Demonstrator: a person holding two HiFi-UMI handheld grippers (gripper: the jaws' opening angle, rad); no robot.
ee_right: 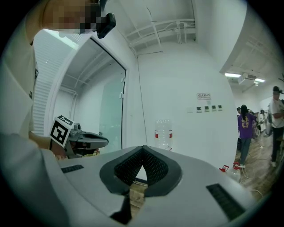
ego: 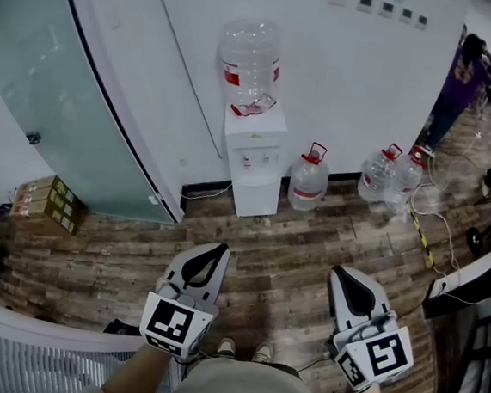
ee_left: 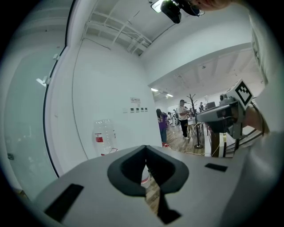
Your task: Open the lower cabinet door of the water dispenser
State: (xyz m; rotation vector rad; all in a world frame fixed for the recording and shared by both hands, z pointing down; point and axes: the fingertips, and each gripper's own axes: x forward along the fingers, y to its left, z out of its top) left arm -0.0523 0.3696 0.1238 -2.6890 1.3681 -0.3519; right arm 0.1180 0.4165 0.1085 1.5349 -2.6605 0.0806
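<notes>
The white water dispenser (ego: 256, 158) stands against the far wall with an empty clear bottle (ego: 250, 62) on top. Its lower cabinet door (ego: 256, 194) looks closed. Both grippers are held low over the wooden floor, well short of the dispenser. My left gripper (ego: 221, 248) is shut with nothing in it, and my right gripper (ego: 338, 271) is shut and empty too. In the left gripper view the bottle (ee_left: 104, 136) shows above the closed left gripper (ee_left: 145, 148). The right gripper view shows the bottle (ee_right: 163, 132) above the closed right gripper (ee_right: 142, 148); the jaws hide the dispenser's body.
Three filled water jugs (ego: 308, 182) (ego: 377, 174) (ego: 408, 171) stand on the floor right of the dispenser. A glass partition (ego: 57, 87) runs along the left, with cardboard boxes (ego: 46, 202) at its foot. People (ego: 455, 82) and cables (ego: 437, 227) are at the right.
</notes>
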